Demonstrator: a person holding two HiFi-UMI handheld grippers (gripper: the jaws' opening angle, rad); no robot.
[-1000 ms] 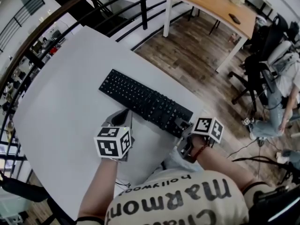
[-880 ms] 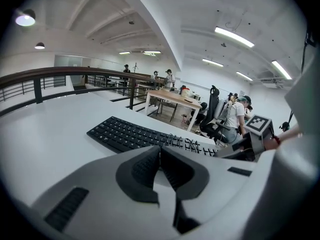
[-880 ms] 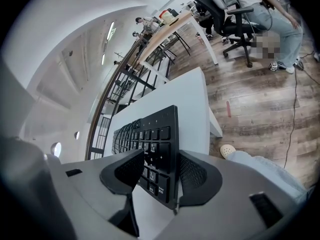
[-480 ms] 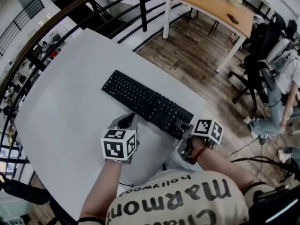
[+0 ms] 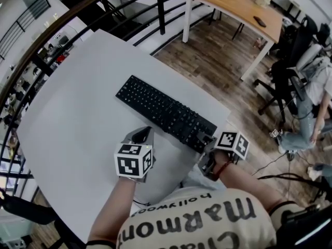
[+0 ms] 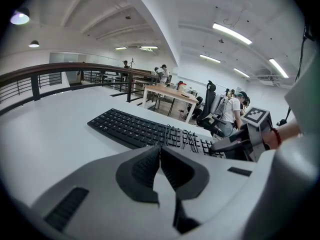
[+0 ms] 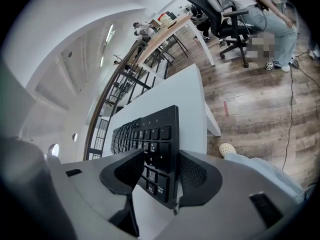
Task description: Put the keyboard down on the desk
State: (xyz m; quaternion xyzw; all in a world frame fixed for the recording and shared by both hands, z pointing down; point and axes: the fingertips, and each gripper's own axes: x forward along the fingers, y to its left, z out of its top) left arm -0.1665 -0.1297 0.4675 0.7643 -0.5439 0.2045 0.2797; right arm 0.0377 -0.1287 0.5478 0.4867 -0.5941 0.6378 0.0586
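A black keyboard (image 5: 165,112) lies slantwise on the white counter (image 5: 72,108). Its left end points to the far left and its right end reaches the counter's near right edge. The right gripper (image 5: 204,139) comes in from the near right and has that right end between its jaws. In the right gripper view one ribbed pad sits on the number keys and the other on the underside. Both press against the board, so the jaws are clamped on it. The far left end looks to rest on the counter. Whether the held end touches the surface or hangs just above it, I cannot tell.

The left gripper (image 5: 141,135) is over the counter on the near side of the keyboard's middle, just apart from it and pointing toward it. Its jaws are closed together with nothing between them; in the left gripper view the ribbed pads meet at their tips. That view also shows the keyboard stretching from left to right beyond the jaws, with the right gripper at its right end.

A red band (image 5: 224,166) circles the right wrist. A dark rail (image 5: 161,9) runs past the counter's far edge. A wood floor (image 5: 212,56) lies to the right. On it a wooden table (image 5: 233,4) stands at the far right, and black chairs (image 5: 288,71) stand nearer on the right, where a person (image 5: 317,100) sits.
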